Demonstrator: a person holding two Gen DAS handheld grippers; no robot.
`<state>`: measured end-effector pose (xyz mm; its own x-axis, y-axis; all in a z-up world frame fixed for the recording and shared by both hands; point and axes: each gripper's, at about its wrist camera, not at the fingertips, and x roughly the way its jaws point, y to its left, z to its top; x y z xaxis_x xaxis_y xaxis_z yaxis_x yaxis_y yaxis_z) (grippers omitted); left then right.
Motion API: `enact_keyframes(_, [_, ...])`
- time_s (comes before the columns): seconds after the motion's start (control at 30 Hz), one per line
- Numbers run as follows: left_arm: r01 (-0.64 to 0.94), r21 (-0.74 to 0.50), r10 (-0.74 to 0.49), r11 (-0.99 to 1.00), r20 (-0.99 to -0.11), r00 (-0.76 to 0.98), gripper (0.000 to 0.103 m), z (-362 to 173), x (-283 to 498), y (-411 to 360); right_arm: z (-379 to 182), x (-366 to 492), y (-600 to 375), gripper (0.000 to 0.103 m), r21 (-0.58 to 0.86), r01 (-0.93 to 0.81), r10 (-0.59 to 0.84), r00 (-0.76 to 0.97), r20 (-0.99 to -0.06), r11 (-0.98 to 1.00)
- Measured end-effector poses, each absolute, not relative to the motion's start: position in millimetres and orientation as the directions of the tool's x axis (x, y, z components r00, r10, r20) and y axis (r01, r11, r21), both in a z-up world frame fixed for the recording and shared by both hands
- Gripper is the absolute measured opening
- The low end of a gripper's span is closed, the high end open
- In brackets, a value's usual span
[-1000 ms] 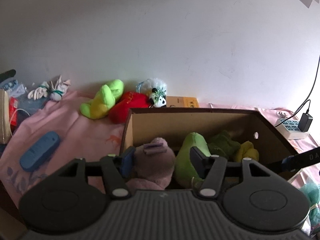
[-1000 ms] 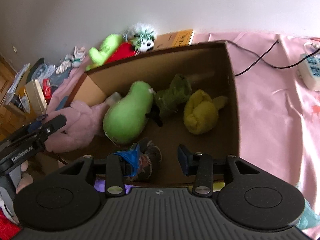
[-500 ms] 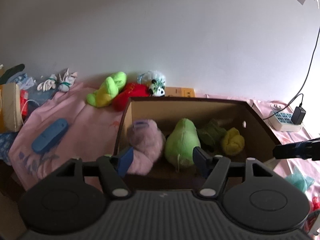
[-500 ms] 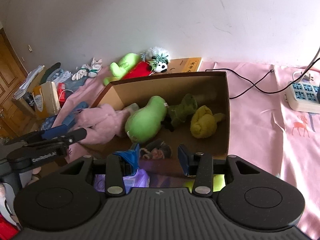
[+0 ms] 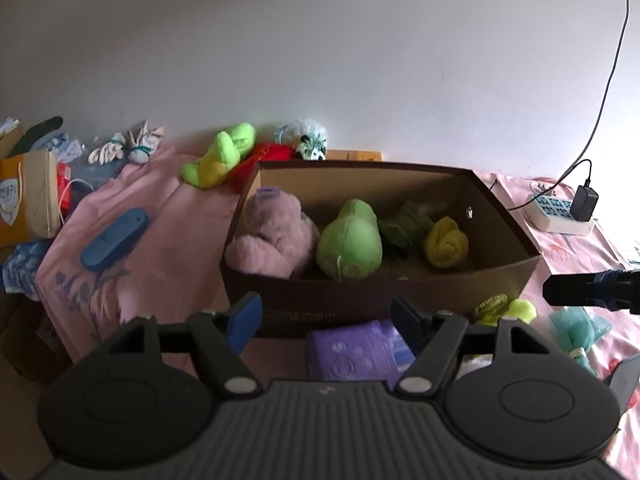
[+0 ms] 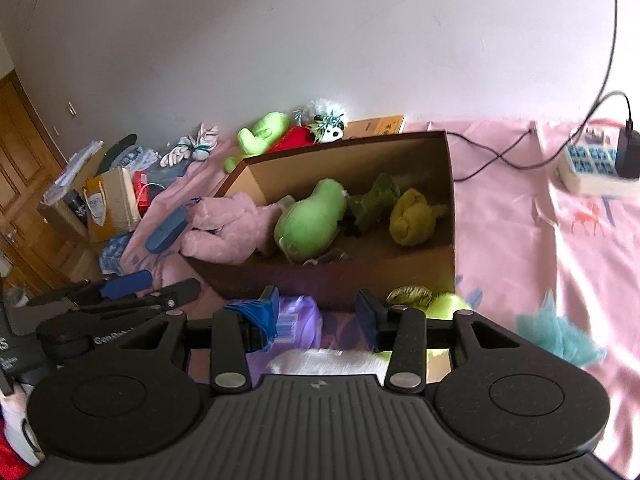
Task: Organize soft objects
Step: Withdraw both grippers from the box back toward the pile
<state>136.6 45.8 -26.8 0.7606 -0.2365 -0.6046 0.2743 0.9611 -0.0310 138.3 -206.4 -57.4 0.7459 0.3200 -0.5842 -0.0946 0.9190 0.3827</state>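
A brown cardboard box (image 5: 400, 300) (image 6: 332, 280) sits on the pink sheet. Inside lie a pink plush (image 5: 272, 236) (image 6: 228, 232) draped over the left corner, a green pear-shaped plush (image 5: 350, 240) (image 6: 312, 220), a dark green plush (image 5: 402, 224) (image 6: 374, 200) and a yellow plush (image 5: 446, 242) (image 6: 412, 216). My left gripper (image 5: 326, 320) hangs open in front of the box, holding nothing. My right gripper (image 6: 318, 312) is open too, in front of the box's near wall. A purple packet (image 5: 356, 354) (image 6: 296, 324) lies below both.
Against the wall lie a lime plush (image 5: 222, 156), a red plush (image 5: 268, 156) and a panda toy (image 5: 312, 146). A blue case (image 5: 114, 238) rests on the sheet at left. A power strip (image 5: 560, 216) (image 6: 592, 168) with cables is at right. A teal fluffy item (image 6: 556, 332) and a lime plush (image 6: 448, 304) lie near the box.
Both grippers have pulled back and up from the box. The left gripper has let go of the pink plush, which now lies in the box's left corner.
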Motion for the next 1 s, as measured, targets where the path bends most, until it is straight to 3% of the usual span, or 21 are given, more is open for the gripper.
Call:
enact_keyframes(0.33, [0.277,-0.04,-0.242,0.96,-0.612,0.753,0.075,-30,109,47,-66,111,-181,0.027,0.299,-0.094,0.27,0.729,-0.629,0.95])
enact_keyframes(0.57, [0.262,-0.049,-0.234,0.964,-0.624,0.745,0.076,-36,92,46,-77,95,-175,0.028,0.324,-0.082,0.283,0.712,-0.642,0.943])
enact_keyframes(1.0, [0.257,-0.046,-0.226,0.965,-0.645,0.73,0.077,-56,72,39,-94,53,-170,0.029,0.332,-0.053,0.253,0.76,-0.598,0.942])
